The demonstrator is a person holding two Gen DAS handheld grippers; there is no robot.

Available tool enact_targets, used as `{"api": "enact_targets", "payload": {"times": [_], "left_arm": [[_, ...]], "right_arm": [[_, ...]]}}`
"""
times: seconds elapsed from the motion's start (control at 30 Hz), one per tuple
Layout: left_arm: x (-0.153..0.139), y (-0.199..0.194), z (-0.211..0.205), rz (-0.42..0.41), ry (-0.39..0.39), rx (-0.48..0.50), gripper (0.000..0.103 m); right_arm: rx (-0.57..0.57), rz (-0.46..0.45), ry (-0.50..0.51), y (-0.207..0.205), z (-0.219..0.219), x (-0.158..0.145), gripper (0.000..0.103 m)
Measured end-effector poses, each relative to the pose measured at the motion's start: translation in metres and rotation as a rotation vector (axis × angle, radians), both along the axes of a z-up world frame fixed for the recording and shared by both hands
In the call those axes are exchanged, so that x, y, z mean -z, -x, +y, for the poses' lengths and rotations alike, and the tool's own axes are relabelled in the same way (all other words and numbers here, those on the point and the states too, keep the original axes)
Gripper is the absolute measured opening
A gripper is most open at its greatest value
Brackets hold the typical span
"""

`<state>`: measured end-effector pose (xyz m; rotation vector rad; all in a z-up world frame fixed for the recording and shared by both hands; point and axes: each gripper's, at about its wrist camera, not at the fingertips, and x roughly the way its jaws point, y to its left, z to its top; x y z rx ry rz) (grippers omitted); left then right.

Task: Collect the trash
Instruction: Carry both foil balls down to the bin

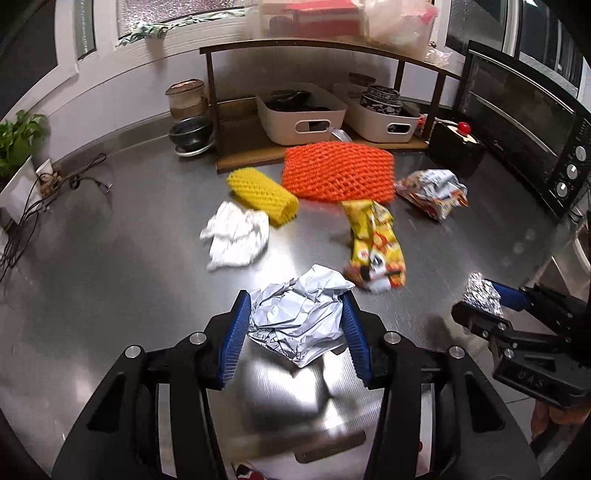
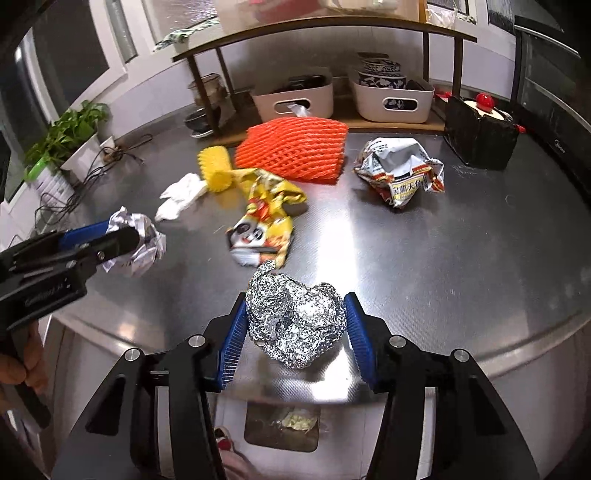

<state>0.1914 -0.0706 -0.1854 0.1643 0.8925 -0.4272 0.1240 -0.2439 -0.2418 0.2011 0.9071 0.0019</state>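
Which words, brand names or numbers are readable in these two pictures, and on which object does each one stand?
"Midea": on the black oven, small; likely, not certain.
Chinese print on the red and white wrapper: too blurred to quote.
Handwriting on the crumpled paper between the left gripper fingers: unreadable.
Embossed letters on the left gripper body, seen from the right wrist: unreadable.
Yellow panda wrapper: no readable text.
Foil ball in the right gripper: none.

A wooden shelf (image 1: 317, 107) stands at twelve o'clock on the steel counter (image 1: 110, 258), under frosted windows (image 1: 177, 11).
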Motion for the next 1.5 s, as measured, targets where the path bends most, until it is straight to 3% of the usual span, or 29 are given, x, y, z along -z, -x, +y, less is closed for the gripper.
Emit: {"api": "enact_targets", "payload": {"times": [0.23,0.47,0.7,0.97,1.23,1.5], "left_arm": [[-0.002,0.051,0.021,0.025,0.007,-0.012,0.047],[0.019,0.101,0.041,0.098,0.030,-0.027,0.047],[0.066,0.134,0.048,0.212,0.012,-0.013,0.047],[0.130,0.142,0.052,0.340,-0.039,-0.027,0.047],[0.188,0.140,0.049,0.422,-0.051,-0.036,0.047],[0.242,0.136,0.038,0.459,-0.076,-0.010,0.047]], "right_arm": [[-0.037,0.012,-0.007,0.033,0.019,-0.003,0.053],[-0.081,0.075,-0.016,0.068,0.039,0.017,0.053],[-0.103,0.180,-0.037,0.088,0.055,0.055,0.053],[-0.081,0.275,-0.064,0.092,0.062,0.101,0.053],[-0.056,0.358,-0.052,0.085,0.068,0.154,0.053],[-0.034,0.419,-0.123,0.076,0.070,0.203,0.053]]}}
